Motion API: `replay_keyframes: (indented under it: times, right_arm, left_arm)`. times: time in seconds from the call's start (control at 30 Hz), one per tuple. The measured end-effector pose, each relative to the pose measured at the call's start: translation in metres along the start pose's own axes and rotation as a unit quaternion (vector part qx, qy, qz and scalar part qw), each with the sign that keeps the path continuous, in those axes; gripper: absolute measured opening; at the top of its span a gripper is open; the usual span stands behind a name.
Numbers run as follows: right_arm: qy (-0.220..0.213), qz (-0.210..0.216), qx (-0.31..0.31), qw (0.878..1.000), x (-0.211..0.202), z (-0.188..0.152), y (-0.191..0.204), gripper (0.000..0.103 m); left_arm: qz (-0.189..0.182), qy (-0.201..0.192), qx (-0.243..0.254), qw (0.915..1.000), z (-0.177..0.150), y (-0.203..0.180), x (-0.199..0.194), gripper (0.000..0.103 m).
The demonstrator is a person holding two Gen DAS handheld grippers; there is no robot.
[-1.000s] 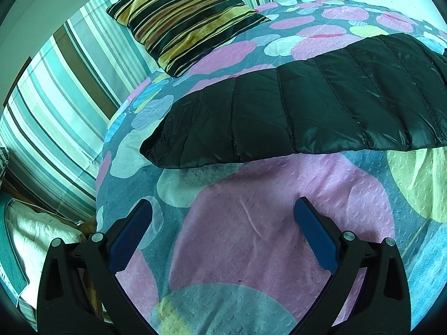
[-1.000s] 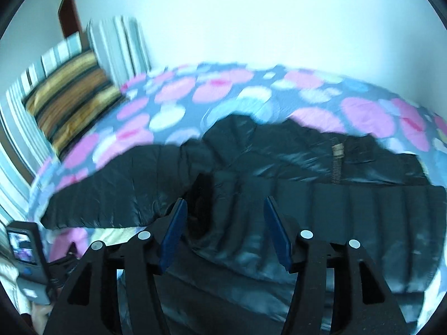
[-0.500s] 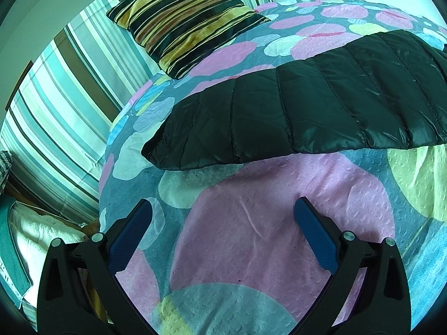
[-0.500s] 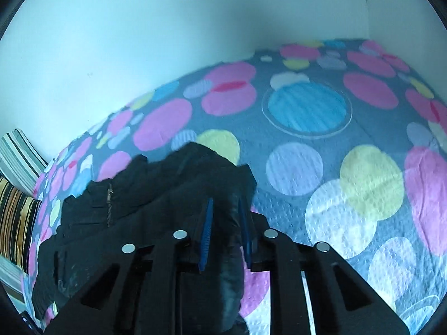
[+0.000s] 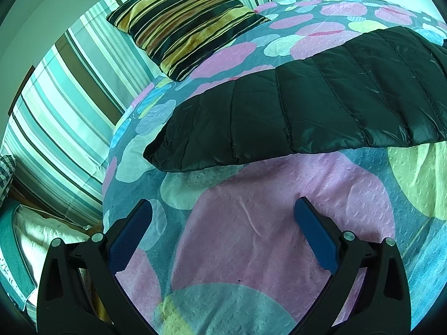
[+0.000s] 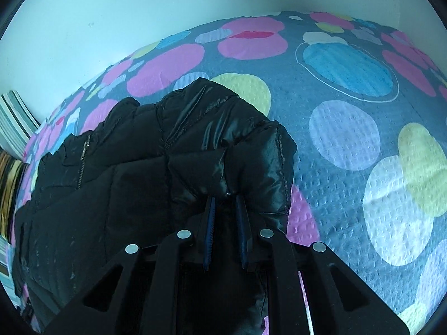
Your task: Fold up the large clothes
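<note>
The right claw [image 6: 226,201] is clenched on a bunched fold of the black quilted jacket [image 6: 156,173], its blue pads nearly together with the shiny fabric pinched between them; its jaws have just been closing onto that fold. The left claw [image 5: 223,220] is released, its jaws spread wide over the bare bedspread [image 5: 279,237] with nothing between them, a little short of the jacket's near edge.

The pinch looks shallow, taken on a puffy ridge near the end of the garment, and the shell is slick, so my worry is that a quick pull would let the fabric slide out of the pads. A grip on only the top layer is also likely: lifting could then peel one layer away and leave the rest behind, spoiling the fold. With the other end unheld, dragging may pull the whole jacket across the bed instead of doubling it over, and the padding would probably spring a loose fold back open.

The jacket lies flat on the bed, below the striped pillow [image 5: 184,22]. In the left wrist view its long axis runs side to side across the bed, with a rounded end pointing toward the striped side of the bed at left. In the right wrist view, the pinched end faces the open bedspread, and a zipper [image 6: 83,164] shows at left.
</note>
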State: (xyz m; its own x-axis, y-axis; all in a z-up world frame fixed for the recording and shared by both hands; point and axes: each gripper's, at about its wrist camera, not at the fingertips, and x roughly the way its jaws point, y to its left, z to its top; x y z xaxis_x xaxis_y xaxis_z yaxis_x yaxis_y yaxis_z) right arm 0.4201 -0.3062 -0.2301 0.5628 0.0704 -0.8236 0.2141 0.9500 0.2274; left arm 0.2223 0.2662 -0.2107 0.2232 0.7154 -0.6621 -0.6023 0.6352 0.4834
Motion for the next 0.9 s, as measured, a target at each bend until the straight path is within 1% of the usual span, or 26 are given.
replay_keyframes:
  times: [0.17, 0.3, 0.43, 0.6, 0.7, 0.8, 0.9]
  right_arm:
    - [-0.008, -0.002, 0.0, 1.0, -0.001, 0.0, 0.0, 0.013]
    - [-0.017, -0.008, -0.005, 1.0, -0.006, 0.0, 0.003, 0.015]
    - [-0.027, -0.008, 0.005, 1.0, -0.017, 0.002, 0.003, 0.016]
    - [-0.053, 0.006, 0.019, 0.998, -0.053, 0.001, 0.002, 0.028]
    - [-0.067, 0.007, 0.013, 0.998, -0.076, -0.007, 0.003, 0.029]
    - [-0.069, 0.015, 0.02, 0.997, -0.094, -0.022, -0.003, 0.029]
    - [-0.068, 0.012, 0.023, 0.997, -0.108, -0.039, -0.009, 0.029]
  left_arm:
    - [0.0, 0.0, -0.001, 1.0, 0.0, -0.001, 0.0, 0.101]
    - [0.0, 0.0, -0.001, 1.0, 0.0, -0.001, 0.0, 0.101]
    - [-0.001, 0.0, -0.001, 1.0, 0.0, -0.001, 0.0, 0.101]
    - [-0.005, 0.001, -0.005, 1.0, -0.001, -0.003, 0.0, 0.101]
    - [-0.007, 0.002, -0.006, 1.0, 0.0, -0.002, 0.001, 0.101]
    - [-0.008, 0.002, -0.006, 1.0, 0.0, -0.002, 0.002, 0.101]
    - [-0.008, 0.002, -0.006, 0.9999, 0.0, -0.002, 0.002, 0.101]
